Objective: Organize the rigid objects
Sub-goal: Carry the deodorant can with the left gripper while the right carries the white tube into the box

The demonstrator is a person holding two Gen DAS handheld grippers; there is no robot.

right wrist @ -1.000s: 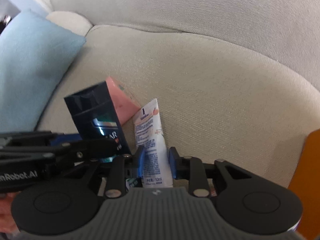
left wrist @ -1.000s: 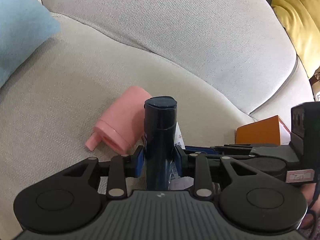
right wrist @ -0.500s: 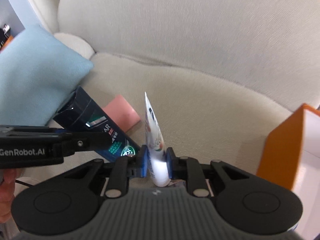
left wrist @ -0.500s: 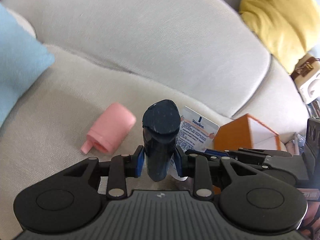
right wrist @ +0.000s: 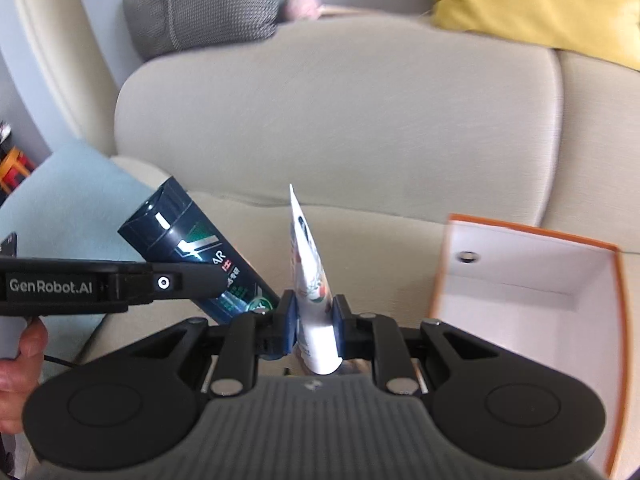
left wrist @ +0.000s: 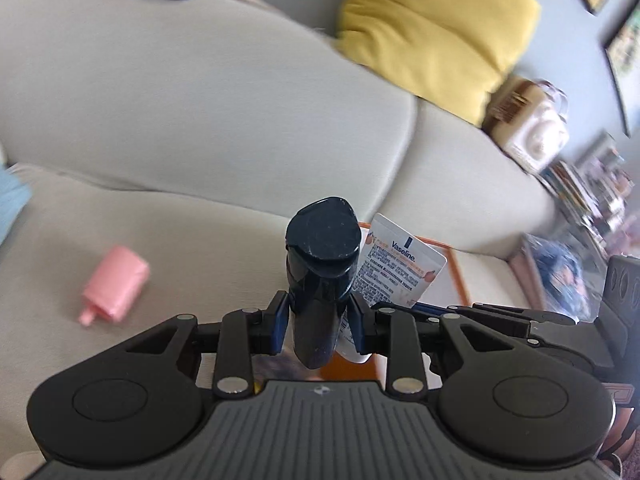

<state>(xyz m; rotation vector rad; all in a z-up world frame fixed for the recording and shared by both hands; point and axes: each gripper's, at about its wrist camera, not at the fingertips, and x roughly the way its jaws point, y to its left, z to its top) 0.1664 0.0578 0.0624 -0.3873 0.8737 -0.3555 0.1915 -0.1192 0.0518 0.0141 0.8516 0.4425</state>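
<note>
My left gripper [left wrist: 320, 320] is shut on a dark blue bottle [left wrist: 322, 248], which stands up between the pads, cap toward the sofa back. The same bottle [right wrist: 192, 256] shows tilted in the right wrist view. My right gripper [right wrist: 313, 320] is shut on a white Vaseline tube [right wrist: 308, 264], seen edge-on with its flat end up; the tube [left wrist: 400, 268] also shows just right of the bottle. Both are held in the air above the sofa seat. An open orange box [right wrist: 532, 236] with a white inside sits right of the tube. A pink bottle [left wrist: 116, 284] lies on the seat at left.
The beige sofa back [left wrist: 200, 100] fills the far side. A yellow cushion [left wrist: 432, 28] rests on top at right, a grey cushion [right wrist: 200, 4] at top left, a light blue cushion [right wrist: 72, 200] on the seat's left. A hand [right wrist: 20, 356] holds the left gripper.
Both grippers have risen off the seat with the bottle and the tube and swung right. The orange box has come fully into view. The pink bottle stayed on the seat.
</note>
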